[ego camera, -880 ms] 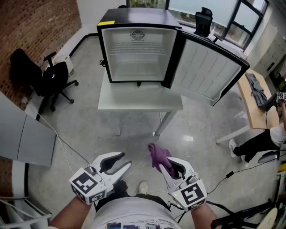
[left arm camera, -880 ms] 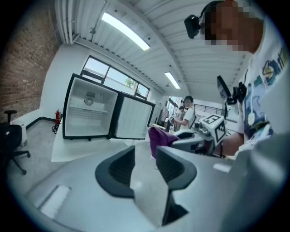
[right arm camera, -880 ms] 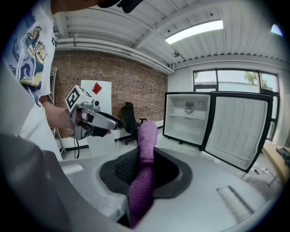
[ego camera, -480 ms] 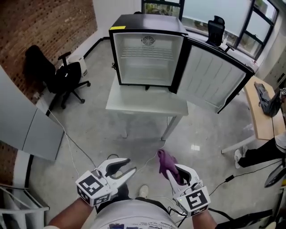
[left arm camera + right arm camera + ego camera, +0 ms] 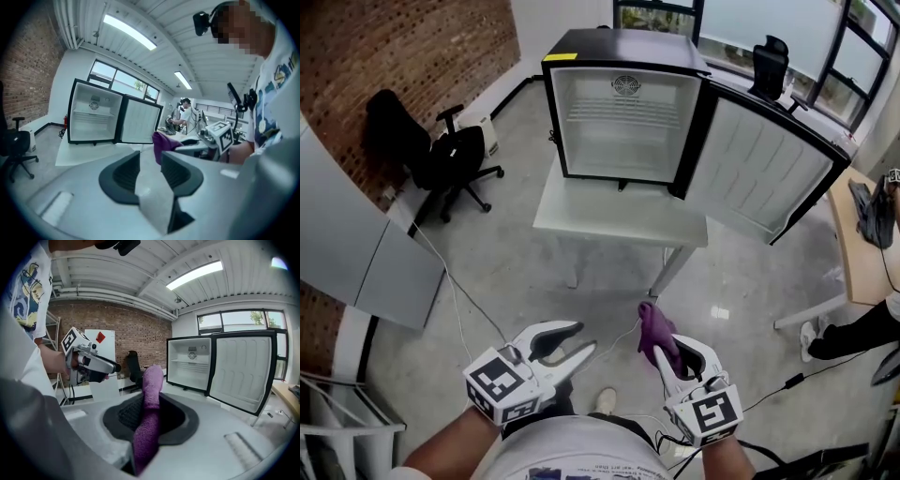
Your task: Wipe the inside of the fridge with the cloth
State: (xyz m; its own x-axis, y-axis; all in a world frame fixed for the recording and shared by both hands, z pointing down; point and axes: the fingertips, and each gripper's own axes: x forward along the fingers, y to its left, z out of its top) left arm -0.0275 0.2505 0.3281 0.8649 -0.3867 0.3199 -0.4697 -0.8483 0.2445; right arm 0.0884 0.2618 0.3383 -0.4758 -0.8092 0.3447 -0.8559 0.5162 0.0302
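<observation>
Down at bottom left of the head view, your left hand-held gripper [image 5: 582, 339] is empty: jaws spread wide, nothing between them, tipped a little down over the floor [image 5: 516, 281]. Centre, well ahead, the fridge [image 5: 623, 103] sits on the white desk [image 5: 619, 220], its cavity bare and white with a wire shelf [image 5: 623, 111] near the top. Just right of the left one, your right hand-held gripper [image 5: 671, 354] pinches the purple cloth [image 5: 654, 330]. The right gripper view shows it clamped between the pads, one end poking up past the tips. Far right, the fridge door [image 5: 769, 169] hangs wide open, so the opening is free. Step in hand, as I read it: the approach. The cloth is grabbed, no wiping has begun, and you stand well apart from the fridge. The next move calls for walking up to the desk, lifting the right hand-held gripper to the opening and laying the loose cloth end flat on an inner wall or the cavity floor. Keep the pinch firm and mind the shelf and door edge.
</observation>
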